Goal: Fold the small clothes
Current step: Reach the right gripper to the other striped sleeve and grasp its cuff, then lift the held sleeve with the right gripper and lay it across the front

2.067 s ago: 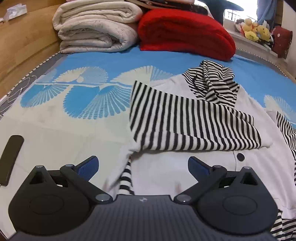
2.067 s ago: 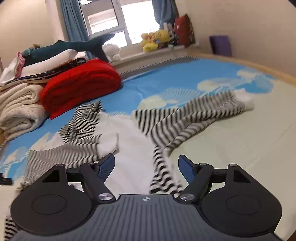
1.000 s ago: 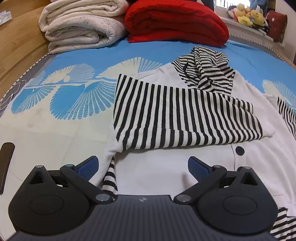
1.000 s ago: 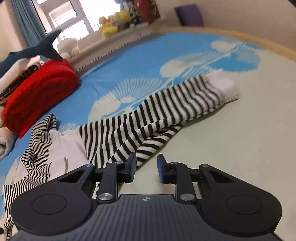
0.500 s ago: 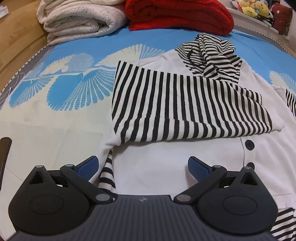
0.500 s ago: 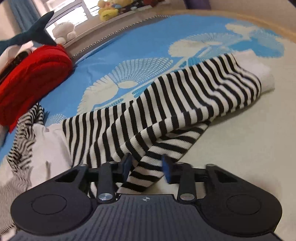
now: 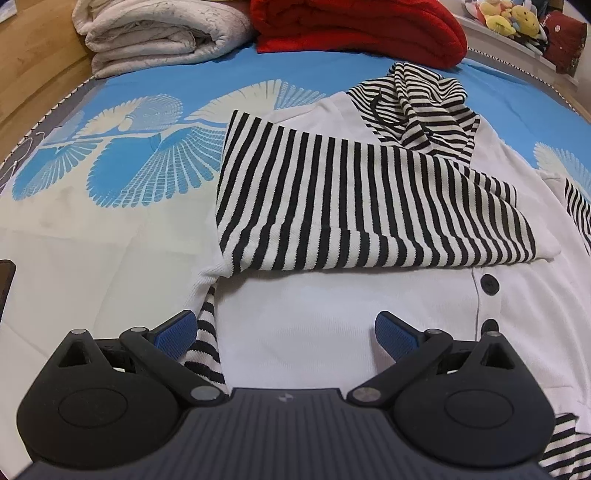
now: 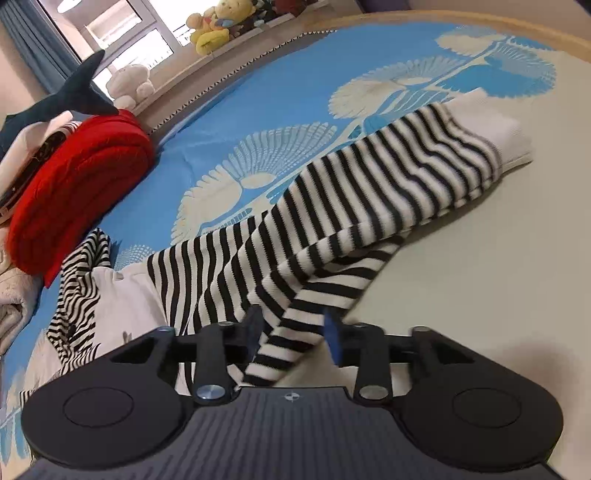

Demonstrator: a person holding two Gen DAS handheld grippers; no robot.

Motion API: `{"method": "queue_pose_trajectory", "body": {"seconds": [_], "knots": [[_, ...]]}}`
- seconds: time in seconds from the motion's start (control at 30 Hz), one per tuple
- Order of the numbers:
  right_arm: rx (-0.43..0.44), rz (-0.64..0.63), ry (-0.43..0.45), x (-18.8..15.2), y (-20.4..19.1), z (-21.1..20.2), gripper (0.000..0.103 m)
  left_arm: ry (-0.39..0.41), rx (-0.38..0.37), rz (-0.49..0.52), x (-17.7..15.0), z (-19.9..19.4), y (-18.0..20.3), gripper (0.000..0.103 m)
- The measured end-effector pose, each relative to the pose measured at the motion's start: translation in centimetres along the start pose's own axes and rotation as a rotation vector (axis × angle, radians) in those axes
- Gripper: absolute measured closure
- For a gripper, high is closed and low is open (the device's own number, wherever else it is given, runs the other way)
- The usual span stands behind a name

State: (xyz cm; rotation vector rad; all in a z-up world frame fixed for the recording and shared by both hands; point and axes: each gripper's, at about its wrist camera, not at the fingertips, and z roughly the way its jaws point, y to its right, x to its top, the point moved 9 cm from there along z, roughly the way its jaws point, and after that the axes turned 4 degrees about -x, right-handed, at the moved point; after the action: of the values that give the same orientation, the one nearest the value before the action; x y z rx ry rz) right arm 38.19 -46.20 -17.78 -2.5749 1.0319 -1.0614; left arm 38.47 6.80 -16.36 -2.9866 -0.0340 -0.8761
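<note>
A small white cardigan (image 7: pixel 314 332) with black-and-white striped sleeves and hood lies on the bed. Its left sleeve (image 7: pixel 351 206) is folded flat across the chest below the striped hood (image 7: pixel 417 99). My left gripper (image 7: pixel 284 332) is open and empty, just above the cardigan's lower body. In the right wrist view the other striped sleeve (image 8: pixel 369 206) stretches out to the right, ending in a white cuff (image 8: pixel 495 129). My right gripper (image 8: pixel 293 334) has its jaws partly closed around the sleeve's lower fold near the shoulder, not clamped on it.
A red blanket (image 7: pixel 362 29) and folded cream blankets (image 7: pixel 162 33) are stacked at the head of the bed. Plush toys (image 8: pixel 214 26) line the window ledge. The blue-and-cream patterned bedsheet (image 7: pixel 110 166) spreads around the cardigan. A dark object (image 7: pixel 5 280) lies at the left edge.
My right gripper moved down and forward to the outstretched sleeve, narrowed its jaws, and the sleeve's fold now sits between them. My left gripper drifted slightly closer to the cardigan, still open.
</note>
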Motion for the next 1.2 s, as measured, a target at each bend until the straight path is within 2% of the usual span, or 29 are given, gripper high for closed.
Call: {"method": "queue_pose_trajectory", "body": {"seconds": [0.1, 0.17, 0.23, 0.27, 0.3, 0.37, 0.6, 0.77, 0.83, 0.9, 0.93, 1.0, 1.07, 1.2], "knots": [[-0.048, -0.053, 0.007, -0.1, -0.9, 1.8, 0.062, -0.006, 0.001, -0.017, 0.3, 0.3, -0.4, 0.0], [-0.065, -0.121, 0.043, -0.2, -1.6, 2.6, 0.062, -0.007, 0.0, -0.021, 0.4, 0.5, -0.6, 0.0], [-0.105, -0.209, 0.067, -0.2, -2.2, 3.2, 0.069, -0.012, 0.01, -0.015, 0.5, 0.8, -0.9, 0.0], [-0.138, -0.234, 0.072, -0.1, -2.1, 3.3, 0.09, -0.015, 0.012, -0.014, 0.5, 0.9, -1.0, 0.0], [-0.168, -0.247, 0.076, -0.1, -1.9, 3.4, 0.101, -0.017, 0.012, -0.019, 0.5, 1.0, -1.1, 0.0], [-0.138, -0.202, 0.066, 0.1, -1.3, 2.8, 0.103, -0.02, 0.007, -0.029, 0.6, 1.1, -1.3, 0.0], [-0.132, -0.064, -0.018, -0.3, 2.2, -2.2, 0.103, -0.004, -0.004, -0.039, 0.7, 0.4, -1.3, 0.0], [-0.125, -0.102, -0.027, -2.2, 2.5, -4.2, 0.103, 0.0, -0.015, -0.042, 0.6, 0.1, -1.1, 0.0], [-0.17, -0.104, -0.047, -3.0, 3.5, -3.5, 0.103, -0.002, -0.016, -0.043, 0.6, 0.2, -1.1, 0.0], [-0.179, -0.029, -0.05, -2.3, 5.3, -3.5, 0.1, -0.008, -0.021, -0.05, 0.5, 0.2, -1.2, 0.0], [-0.177, 0.046, -0.009, -0.9, 6.6, -4.2, 0.098, -0.009, -0.023, -0.055, 0.4, 0.3, -1.3, 0.0], [-0.173, 0.185, 0.102, 1.9, 9.4, -5.9, 0.078, -0.015, -0.019, -0.058, 0.4, 0.5, -1.4, 0.0], [-0.202, 0.292, 0.189, 4.2, 12.3, -6.8, 0.063, -0.026, -0.009, -0.057, 0.4, 1.0, -1.5, 0.0], [-0.195, 0.429, 0.185, 6.0, 16.4, -4.1, 0.05, -0.044, -0.001, -0.052, 0.2, 1.9, -1.5, 0.0]]}}
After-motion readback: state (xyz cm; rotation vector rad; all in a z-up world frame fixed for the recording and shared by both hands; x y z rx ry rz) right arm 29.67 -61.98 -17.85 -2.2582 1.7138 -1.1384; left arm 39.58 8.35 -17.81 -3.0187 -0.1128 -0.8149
